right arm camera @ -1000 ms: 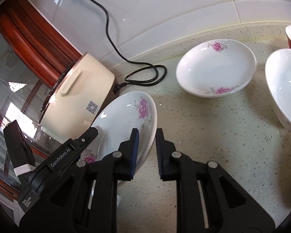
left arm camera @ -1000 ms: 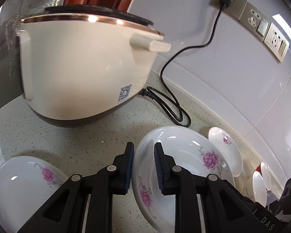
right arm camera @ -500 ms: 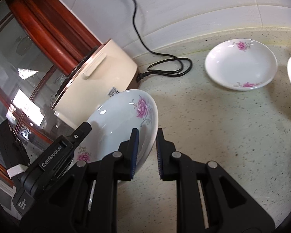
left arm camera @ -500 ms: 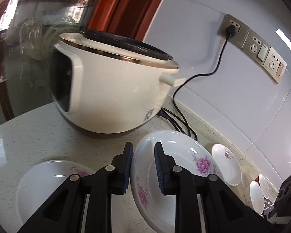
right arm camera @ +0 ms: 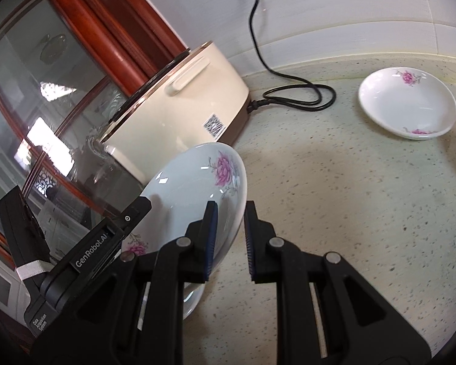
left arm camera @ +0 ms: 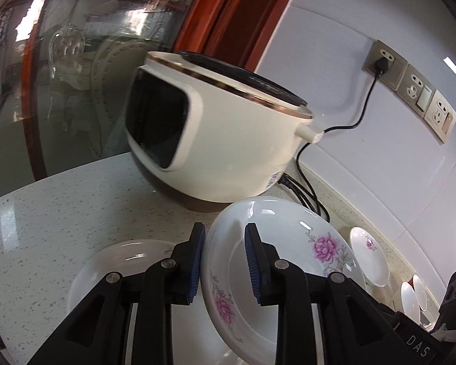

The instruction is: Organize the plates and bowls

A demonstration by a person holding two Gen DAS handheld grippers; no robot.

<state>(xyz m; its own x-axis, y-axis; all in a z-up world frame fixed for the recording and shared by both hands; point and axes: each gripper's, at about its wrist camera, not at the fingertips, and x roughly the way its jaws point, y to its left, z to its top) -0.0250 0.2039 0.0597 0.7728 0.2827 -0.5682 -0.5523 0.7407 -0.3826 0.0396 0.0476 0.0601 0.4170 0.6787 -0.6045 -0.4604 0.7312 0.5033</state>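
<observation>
L gripper (left arm camera: 224, 237) first: its jaws are set narrow and have just eased open a little, with the rim of the flowered plate (left arm camera: 288, 243) between them. The outer pad sits against the rim's outside; we can't tell whether the inner pad presses on it. R gripper (right arm camera: 230, 216) is closed narrow on the opposite rim of the same plate, so the plate hangs tilted between the two, clear of the worktop (right arm camera: 349, 213).

Below the L gripper, near the worktop's front edge, a second plate (left arm camera: 106, 261) lies flat (partly hidden by the black fingers). The held plate's lower edge is above it; whether they touch we can't tell.

Just behind the held plate stands a cream cooker (right arm camera: 182, 112) w/ a dark lid, its cord (right arm camera: 298, 97) coiled along the worktop's back edge and running up to the wall sockets (left arm camera: 410, 88).

Further along the back edge, well apart from the held plate, a third plate (right arm camera: 407, 103) sits flat. A glass door (left arm camera: 60, 76) w/ a red-brown frame is behind the cooker.
</observation>
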